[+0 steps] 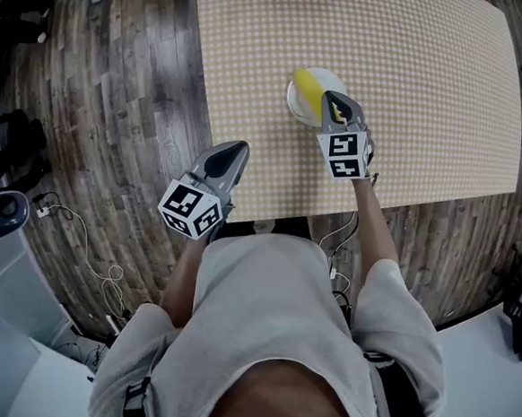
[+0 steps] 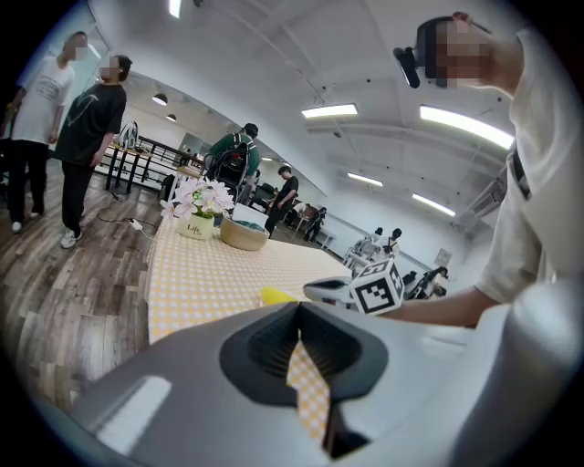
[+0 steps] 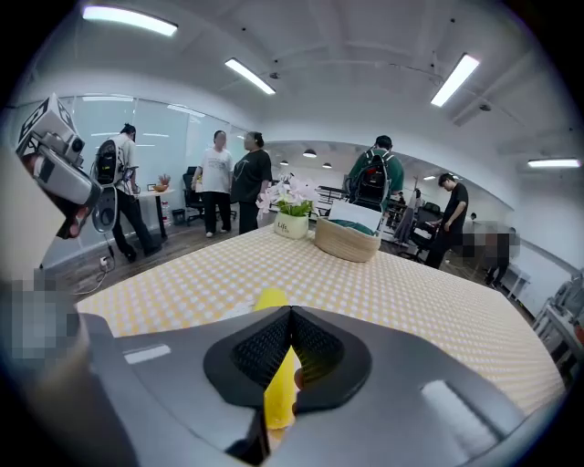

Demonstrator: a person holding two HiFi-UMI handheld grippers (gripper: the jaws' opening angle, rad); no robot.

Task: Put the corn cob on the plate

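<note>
Judging by the head view, the task looks all but finished. The yellow corn cob lies on the small round white plate, just ahead of the right claw and slightly to its left, on the yellow-and-white checked tabletop. That claw's grey jaws point away from the person and down toward the plate's near rim, with the forearm stretched out behind it. The left claw hangs well short of the plate, over the tabletop's near edge, and plays no part that I can see.

From the left gripper view, the left claw has its jaws meeting at the tips with nothing held. Only checked cloth shows through the slot behind them. Ahead and to its right is the right claw, with the cob's yellow end showing just beside it.

From the right gripper view, the right claw has its jaws pressed together at the tips and grips nothing. The cob shows past and under them, through the slot, and appears to lie free. Whether the jaws brush it I cannot tell. What seems left is only to draw the right claw clear of the plate.
</note>
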